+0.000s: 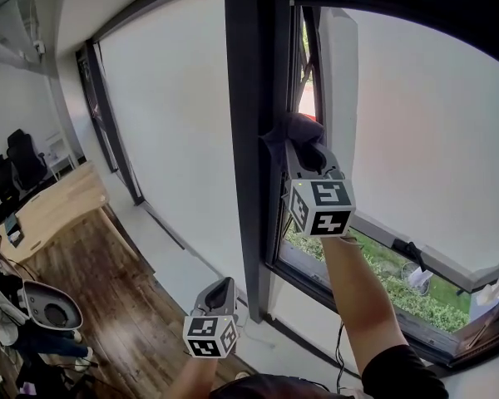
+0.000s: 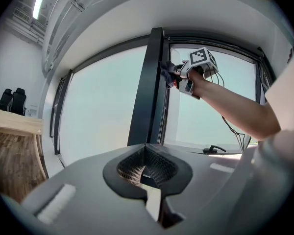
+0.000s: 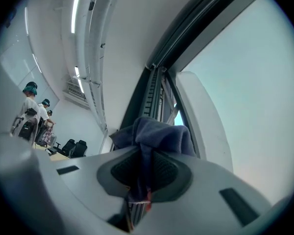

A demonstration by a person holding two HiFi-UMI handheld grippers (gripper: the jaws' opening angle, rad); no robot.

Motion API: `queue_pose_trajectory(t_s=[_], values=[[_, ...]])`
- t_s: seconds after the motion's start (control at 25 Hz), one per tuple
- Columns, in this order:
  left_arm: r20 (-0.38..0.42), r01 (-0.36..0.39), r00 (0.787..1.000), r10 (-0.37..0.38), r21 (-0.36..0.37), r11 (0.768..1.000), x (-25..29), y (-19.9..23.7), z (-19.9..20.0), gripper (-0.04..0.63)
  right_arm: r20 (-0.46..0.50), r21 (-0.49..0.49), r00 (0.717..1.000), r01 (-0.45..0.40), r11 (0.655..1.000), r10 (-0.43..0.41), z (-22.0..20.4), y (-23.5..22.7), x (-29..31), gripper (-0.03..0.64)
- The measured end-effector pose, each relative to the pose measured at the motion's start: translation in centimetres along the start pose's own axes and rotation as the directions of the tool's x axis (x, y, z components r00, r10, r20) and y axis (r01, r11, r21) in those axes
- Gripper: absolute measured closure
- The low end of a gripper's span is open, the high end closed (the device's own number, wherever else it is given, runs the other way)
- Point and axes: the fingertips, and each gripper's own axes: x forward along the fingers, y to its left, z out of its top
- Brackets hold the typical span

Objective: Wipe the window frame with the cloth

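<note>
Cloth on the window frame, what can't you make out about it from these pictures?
Head view: where the cloth meets the window frame, hidden by the right gripper and bunched folds.
Right gripper view: the cloth's own bulk covers the contact.
Dirt on the frame: too dark to tell.

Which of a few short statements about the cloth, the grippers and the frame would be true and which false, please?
1. The right gripper is shut on the cloth. True.
2. The cloth is white. False: it is dark blue-grey.
3. The cloth is held up at the frame. True.
4. The left gripper is on the frame too. False: it hangs low, away from it, shut and empty.
</note>
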Motion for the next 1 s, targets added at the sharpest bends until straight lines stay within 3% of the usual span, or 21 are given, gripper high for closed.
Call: queue_pose_trajectory(t_s=[0.6,1.0], values=[[-0.035,0.013,0.999,-0.013,-0.007,1.000,0.7,-0.3,-1.4,0.588,0.014,0.052,0.998,-0.055,0.997,0.055,-0.5,-0.1,-0.1,0.571],[-0.069,0.038,0.997,-0.038,-0.001,0.999,1.3,-1.5,-2.6,0.588,-0.051,0.044,0.996,-0.065,0.997,0.067,-4.9,1.1,-1.4,0.571]])
